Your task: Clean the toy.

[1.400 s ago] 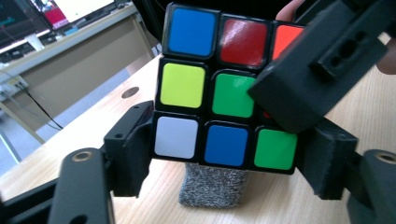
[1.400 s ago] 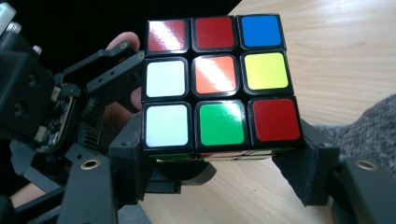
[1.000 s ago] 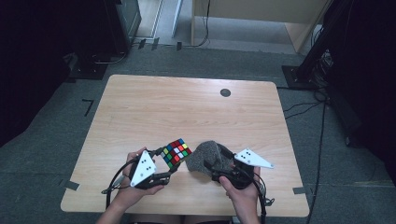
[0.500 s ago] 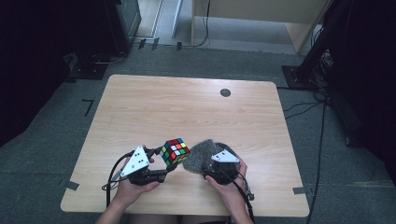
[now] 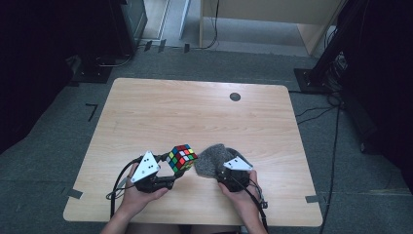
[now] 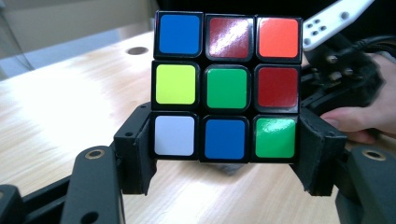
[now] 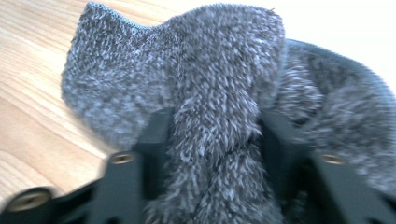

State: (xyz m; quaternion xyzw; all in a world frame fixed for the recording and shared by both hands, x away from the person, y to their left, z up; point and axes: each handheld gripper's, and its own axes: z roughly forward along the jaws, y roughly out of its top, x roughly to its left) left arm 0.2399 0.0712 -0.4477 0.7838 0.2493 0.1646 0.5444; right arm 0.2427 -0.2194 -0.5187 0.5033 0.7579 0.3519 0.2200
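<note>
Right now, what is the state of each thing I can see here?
Cube: scrambled, clamped at its bottom row by the left gripper.
Cloth: crumpled, a fold bunched between the right gripper jaws, which have just been closing.
Table: bare wood apart from these.

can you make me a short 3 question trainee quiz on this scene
1. True or false: the left gripper is clamped on the puzzle cube.
2. What does the right gripper have between its jaws? A) grey fuzzy cloth B) cable C) nothing
3. In the left gripper view, what colour is the cube's centre square?

Key: 1 true. 2 A, the grey fuzzy cloth. 3 green.
</note>
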